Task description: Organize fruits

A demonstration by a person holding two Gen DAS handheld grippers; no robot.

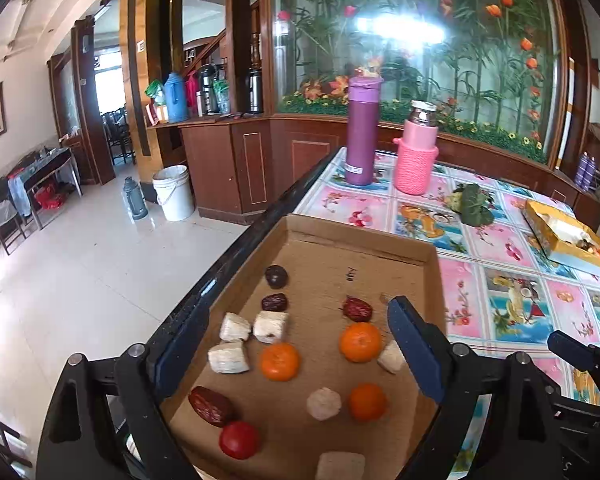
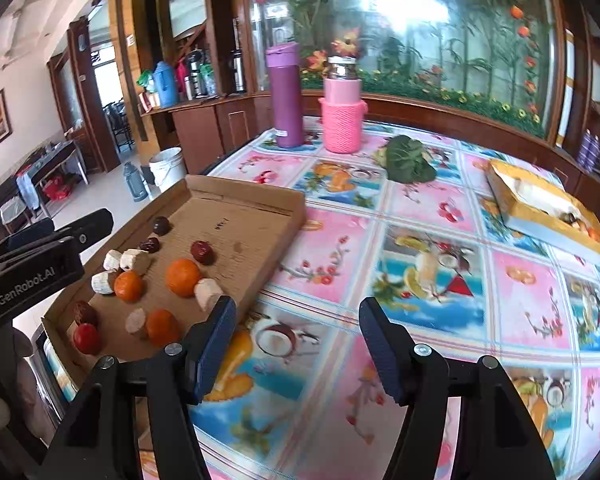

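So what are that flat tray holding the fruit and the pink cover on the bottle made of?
The tray looks like plain brown corrugated cardboard: matte, with folded-up edges and creases. The pink cover looks knitted or crocheted yarn, with a ribbed, soft texture; the bottle's neck above it shines like metal.

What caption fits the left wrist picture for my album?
Open left gripper over a cardboard tray of oranges, dates and white chunks.
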